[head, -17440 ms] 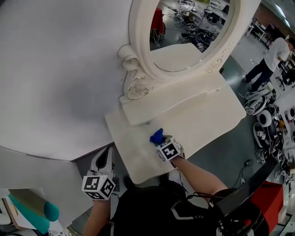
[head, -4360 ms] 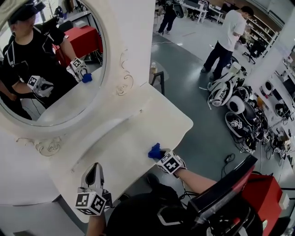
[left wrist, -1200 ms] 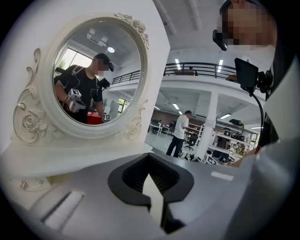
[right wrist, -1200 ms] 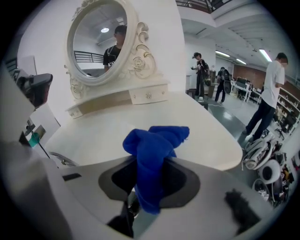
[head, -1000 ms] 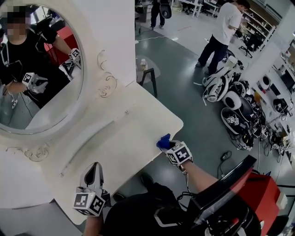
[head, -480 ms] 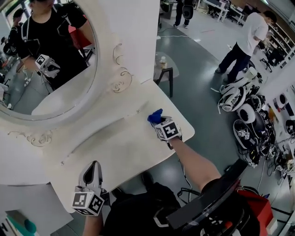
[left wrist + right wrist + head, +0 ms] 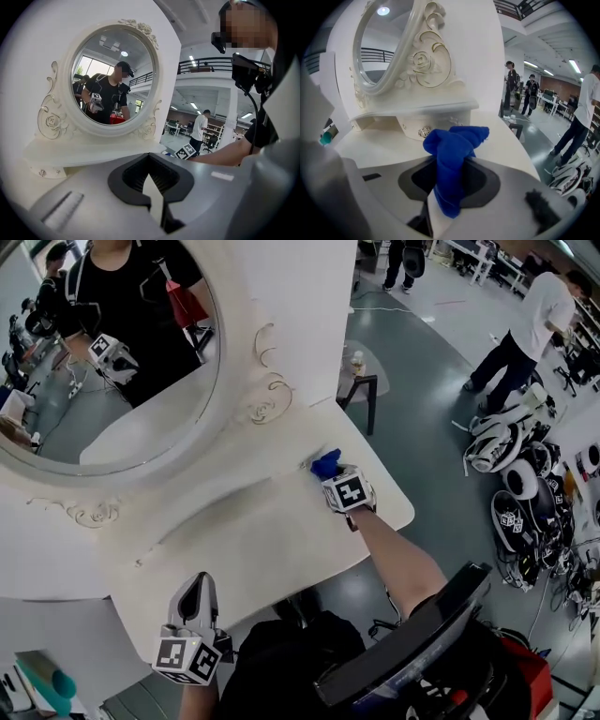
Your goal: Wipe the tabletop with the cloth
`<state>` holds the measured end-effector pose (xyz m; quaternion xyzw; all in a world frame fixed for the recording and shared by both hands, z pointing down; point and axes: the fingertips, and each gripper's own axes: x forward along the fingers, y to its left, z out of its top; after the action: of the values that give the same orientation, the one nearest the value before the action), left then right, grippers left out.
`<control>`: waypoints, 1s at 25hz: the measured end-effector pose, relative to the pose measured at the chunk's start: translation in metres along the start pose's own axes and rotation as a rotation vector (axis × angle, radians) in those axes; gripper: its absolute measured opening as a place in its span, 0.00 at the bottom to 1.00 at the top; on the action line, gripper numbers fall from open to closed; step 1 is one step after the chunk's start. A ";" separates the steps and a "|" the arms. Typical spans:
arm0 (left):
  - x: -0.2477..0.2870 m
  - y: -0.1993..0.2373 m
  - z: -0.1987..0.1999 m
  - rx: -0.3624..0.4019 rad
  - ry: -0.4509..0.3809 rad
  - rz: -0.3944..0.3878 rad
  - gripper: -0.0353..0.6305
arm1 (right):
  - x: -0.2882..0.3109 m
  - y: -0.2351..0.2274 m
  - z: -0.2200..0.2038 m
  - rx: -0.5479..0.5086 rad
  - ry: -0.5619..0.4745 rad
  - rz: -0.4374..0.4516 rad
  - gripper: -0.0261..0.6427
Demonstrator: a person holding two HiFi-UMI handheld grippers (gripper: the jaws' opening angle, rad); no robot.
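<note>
The blue cloth (image 7: 325,463) is bunched up and pressed on the white tabletop (image 7: 253,540) near its right end, just in front of the raised shelf under the mirror. My right gripper (image 7: 333,474) is shut on it. In the right gripper view the cloth (image 7: 454,140) sticks out from between the jaws of the right gripper (image 7: 443,194), close to a small drawer knob (image 7: 424,132). My left gripper (image 7: 199,583) hovers at the table's front left edge, shut with nothing in it. In its own view the left gripper (image 7: 151,182) points across the table at the mirror.
An oval mirror (image 7: 112,352) in an ornate cream frame stands at the back on a raised shelf (image 7: 216,493). Beyond the table's right end are a small stand with a bottle (image 7: 361,381), a standing person (image 7: 525,334) and gear heaped on the floor (image 7: 516,465).
My right gripper has carried the cloth from the table's front right edge inward and back, toward the shelf below the mirror. The left gripper has stayed at the front left edge.
</note>
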<state>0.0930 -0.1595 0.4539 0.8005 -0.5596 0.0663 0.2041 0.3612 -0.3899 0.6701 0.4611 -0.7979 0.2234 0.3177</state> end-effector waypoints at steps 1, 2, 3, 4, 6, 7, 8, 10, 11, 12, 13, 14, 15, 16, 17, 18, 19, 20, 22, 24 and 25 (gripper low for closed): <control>0.002 0.000 0.000 -0.002 0.001 -0.009 0.06 | -0.002 0.000 -0.002 -0.004 0.006 0.005 0.23; 0.005 0.000 0.001 -0.002 0.001 -0.023 0.06 | -0.004 0.000 -0.004 -0.003 0.015 0.010 0.23; 0.009 0.001 0.002 0.001 -0.003 -0.041 0.06 | -0.007 -0.001 -0.008 0.006 0.026 0.012 0.23; 0.013 0.001 0.004 0.004 -0.007 -0.061 0.06 | -0.012 -0.002 -0.013 0.022 0.038 0.011 0.23; 0.019 -0.001 0.008 0.005 -0.017 -0.097 0.06 | -0.022 -0.002 -0.026 0.047 0.059 0.003 0.23; 0.020 -0.003 0.010 0.005 -0.020 -0.112 0.06 | -0.029 -0.001 -0.034 0.046 0.070 -0.003 0.23; 0.021 -0.005 0.013 0.004 -0.021 -0.126 0.06 | -0.037 0.001 -0.042 0.039 0.080 -0.012 0.23; 0.019 -0.004 0.020 0.001 -0.023 -0.155 0.06 | -0.053 0.007 -0.057 0.024 0.094 -0.035 0.23; 0.018 -0.003 0.024 -0.001 -0.027 -0.172 0.06 | -0.062 0.011 -0.064 0.024 0.099 -0.044 0.23; 0.018 -0.002 0.027 -0.006 -0.029 -0.187 0.06 | -0.071 0.014 -0.071 0.030 0.105 -0.052 0.23; 0.018 -0.002 0.030 -0.011 -0.031 -0.200 0.06 | -0.080 0.015 -0.079 0.041 0.110 -0.059 0.23; 0.020 -0.004 0.031 -0.011 -0.031 -0.211 0.06 | -0.089 0.014 -0.087 0.056 0.116 -0.067 0.23; 0.024 -0.006 0.031 -0.001 -0.031 -0.223 0.06 | -0.098 0.011 -0.097 0.073 0.121 -0.077 0.23; 0.028 -0.010 0.029 0.010 -0.029 -0.237 0.06 | -0.106 0.008 -0.107 0.090 0.125 -0.088 0.23; 0.032 -0.013 0.027 0.016 -0.026 -0.255 0.06 | -0.112 0.005 -0.116 0.105 0.130 -0.101 0.23; 0.037 -0.015 0.025 0.016 -0.023 -0.275 0.06 | -0.119 0.003 -0.125 0.119 0.135 -0.113 0.23; 0.041 -0.017 0.023 0.012 -0.022 -0.296 0.06 | -0.125 0.002 -0.133 0.129 0.140 -0.123 0.23; 0.044 -0.019 0.022 0.007 -0.023 -0.315 0.06 | -0.130 0.001 -0.139 0.137 0.145 -0.131 0.23; 0.051 -0.021 0.020 -0.002 -0.028 -0.339 0.06 | -0.138 -0.001 -0.149 0.151 0.155 -0.137 0.23; 0.055 -0.026 0.019 -0.005 -0.032 -0.350 0.06 | -0.143 -0.002 -0.156 0.162 0.160 -0.131 0.23; 0.056 -0.029 0.019 -0.007 -0.030 -0.348 0.06 | -0.145 -0.002 -0.159 0.163 0.164 -0.125 0.23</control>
<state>0.1381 -0.2073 0.4481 0.8854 -0.4159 0.0160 0.2068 0.4652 -0.2017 0.6772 0.5143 -0.7183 0.3041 0.3565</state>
